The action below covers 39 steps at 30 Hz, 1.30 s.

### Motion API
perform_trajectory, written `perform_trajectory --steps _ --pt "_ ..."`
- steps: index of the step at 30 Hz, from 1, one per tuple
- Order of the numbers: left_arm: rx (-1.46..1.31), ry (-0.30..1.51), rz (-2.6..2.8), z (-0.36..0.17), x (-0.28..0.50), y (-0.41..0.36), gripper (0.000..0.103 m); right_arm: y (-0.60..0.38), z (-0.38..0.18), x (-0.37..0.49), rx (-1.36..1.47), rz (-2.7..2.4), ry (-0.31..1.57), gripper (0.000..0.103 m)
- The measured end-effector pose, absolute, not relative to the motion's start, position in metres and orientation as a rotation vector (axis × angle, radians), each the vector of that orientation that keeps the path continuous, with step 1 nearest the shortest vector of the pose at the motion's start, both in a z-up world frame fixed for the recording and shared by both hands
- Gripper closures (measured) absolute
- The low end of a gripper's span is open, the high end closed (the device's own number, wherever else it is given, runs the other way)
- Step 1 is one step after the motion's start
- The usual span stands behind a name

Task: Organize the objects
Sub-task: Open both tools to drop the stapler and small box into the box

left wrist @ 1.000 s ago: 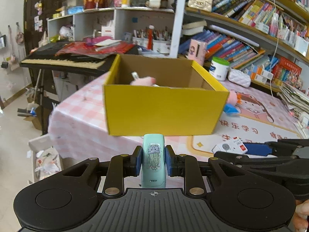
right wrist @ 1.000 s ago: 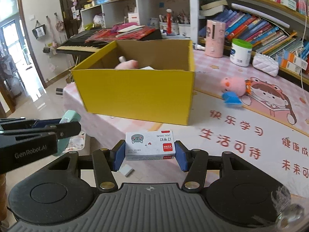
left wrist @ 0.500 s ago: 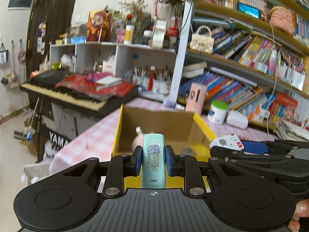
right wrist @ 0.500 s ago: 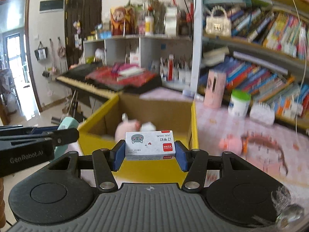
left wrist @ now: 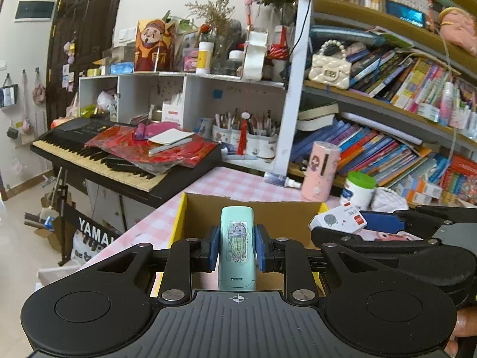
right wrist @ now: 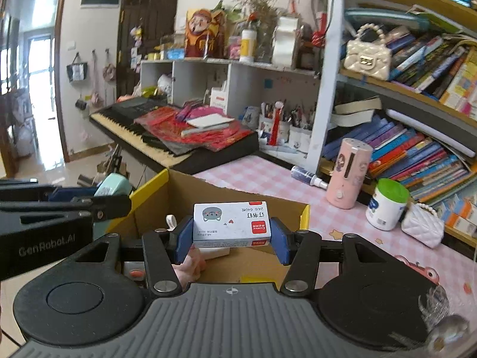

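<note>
My left gripper (left wrist: 235, 250) is shut on a mint-green oblong device (left wrist: 237, 247) with a cartoon sticker, held upright over the open yellow cardboard box (left wrist: 179, 223). My right gripper (right wrist: 231, 235) is shut on a small white staple box (right wrist: 231, 223) with a grey cat and a red label, over the same yellow box (right wrist: 149, 188). A pink plush toy (right wrist: 190, 265) and other small items lie inside, partly hidden by the fingers. Each gripper shows in the other's view: the right one (left wrist: 354, 223) at the right, the left one (right wrist: 113, 191) at the left.
The box stands on a pink checked table (left wrist: 238, 179). Behind it are a pink cylinder (right wrist: 347, 176), a green-lidded white jar (right wrist: 386, 205), a white quilted pouch (right wrist: 421, 226) and bookshelves (left wrist: 387, 137). A black keyboard (left wrist: 119, 155) with red papers stands at the left.
Both grippers rose and moved forward from in front of the box's yellow wall to over its open top. Both grips are unchanged.
</note>
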<state>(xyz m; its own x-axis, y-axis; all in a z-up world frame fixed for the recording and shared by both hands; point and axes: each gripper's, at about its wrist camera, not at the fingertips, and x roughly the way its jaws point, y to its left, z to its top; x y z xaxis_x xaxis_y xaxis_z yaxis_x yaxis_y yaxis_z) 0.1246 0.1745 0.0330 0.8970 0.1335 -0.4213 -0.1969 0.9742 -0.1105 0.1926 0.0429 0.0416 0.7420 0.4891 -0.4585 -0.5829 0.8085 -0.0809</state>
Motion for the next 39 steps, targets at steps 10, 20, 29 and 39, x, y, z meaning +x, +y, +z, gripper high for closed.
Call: perform_trajectory --steps 10,20,29,39 --pt "-0.142 0.528 0.233 0.009 0.172 0.174 0.080 0.060 0.015 0.251 -0.350 0.688 0.506 0.052" --pt "-0.142 0.637 0.277 -0.015 0.197 0.175 0.080 0.073 -0.010 0.276 -0.491 0.771 0.593 0.052" --pt "-0.151 0.679 0.278 -0.025 0.200 0.173 0.080 0.073 -0.024 0.281 -0.525 0.806 0.667 0.051" --pt "-0.151 0.551 0.273 -0.002 0.180 0.166 0.047 0.060 -0.005 0.270 -0.446 0.749 0.592 0.040"
